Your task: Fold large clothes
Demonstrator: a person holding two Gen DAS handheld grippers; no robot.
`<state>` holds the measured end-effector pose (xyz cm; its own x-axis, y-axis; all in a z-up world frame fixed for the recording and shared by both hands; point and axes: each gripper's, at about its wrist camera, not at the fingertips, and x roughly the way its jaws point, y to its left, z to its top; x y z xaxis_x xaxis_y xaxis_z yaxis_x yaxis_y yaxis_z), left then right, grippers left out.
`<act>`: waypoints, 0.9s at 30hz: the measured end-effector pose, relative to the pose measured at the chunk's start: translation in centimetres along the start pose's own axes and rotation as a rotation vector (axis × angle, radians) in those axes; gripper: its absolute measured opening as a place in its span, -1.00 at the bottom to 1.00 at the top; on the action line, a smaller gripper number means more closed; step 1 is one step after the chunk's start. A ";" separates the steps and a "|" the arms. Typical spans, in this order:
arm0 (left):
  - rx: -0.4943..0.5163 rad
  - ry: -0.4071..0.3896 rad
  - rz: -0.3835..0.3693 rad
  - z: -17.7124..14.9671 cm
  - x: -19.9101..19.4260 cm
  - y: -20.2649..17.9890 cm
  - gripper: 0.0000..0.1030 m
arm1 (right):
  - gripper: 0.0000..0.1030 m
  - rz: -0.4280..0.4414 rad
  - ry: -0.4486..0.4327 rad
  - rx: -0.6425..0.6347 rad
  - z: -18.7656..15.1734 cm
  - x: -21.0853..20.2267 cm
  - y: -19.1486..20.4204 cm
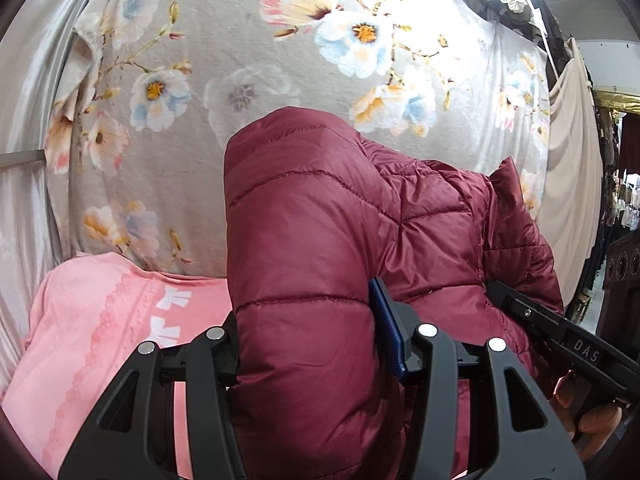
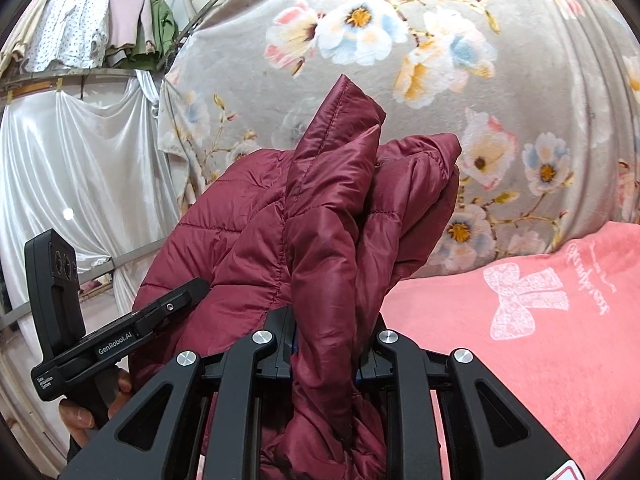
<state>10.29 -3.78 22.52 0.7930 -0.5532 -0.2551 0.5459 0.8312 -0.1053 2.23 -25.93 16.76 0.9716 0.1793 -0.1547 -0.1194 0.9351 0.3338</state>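
A maroon quilted puffer jacket (image 1: 320, 220) fills the middle of both views, bunched and lifted above the bed; it also shows in the right wrist view (image 2: 280, 220). My left gripper (image 1: 308, 340) is shut on a thick padded fold of the jacket, one blue pad (image 1: 386, 328) showing. My right gripper (image 2: 324, 344) is shut on a narrower twisted fold of the same jacket. The right gripper shows at the right edge of the left wrist view (image 1: 560, 328), the left gripper at the left of the right wrist view (image 2: 120, 332). The fingertips are hidden by fabric.
A grey floral blanket (image 1: 280, 60) covers the surface behind the jacket. A pink towel with a white bow print (image 2: 540, 320) lies in front of it. White satin drapes (image 2: 80, 168) hang left, and clothes (image 2: 100, 28) hang on a rail above.
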 end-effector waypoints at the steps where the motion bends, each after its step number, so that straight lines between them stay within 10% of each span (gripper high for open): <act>1: 0.003 -0.002 0.007 0.0 0.5 0.5 -0.06 | -0.63 0.002 0.007 -0.006 0.1 0.9 0.0; 27: -0.094 0.210 0.051 -10.3 17.3 13.3 -0.06 | -0.62 -0.013 0.301 0.066 -10.2 21.0 -6.5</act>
<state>28.50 -1.78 6.83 0.7401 -0.4946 -0.4557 0.4710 0.8648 -0.1738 21.31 -25.09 1.86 0.8676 0.2596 -0.4241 -0.0846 0.9175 0.3885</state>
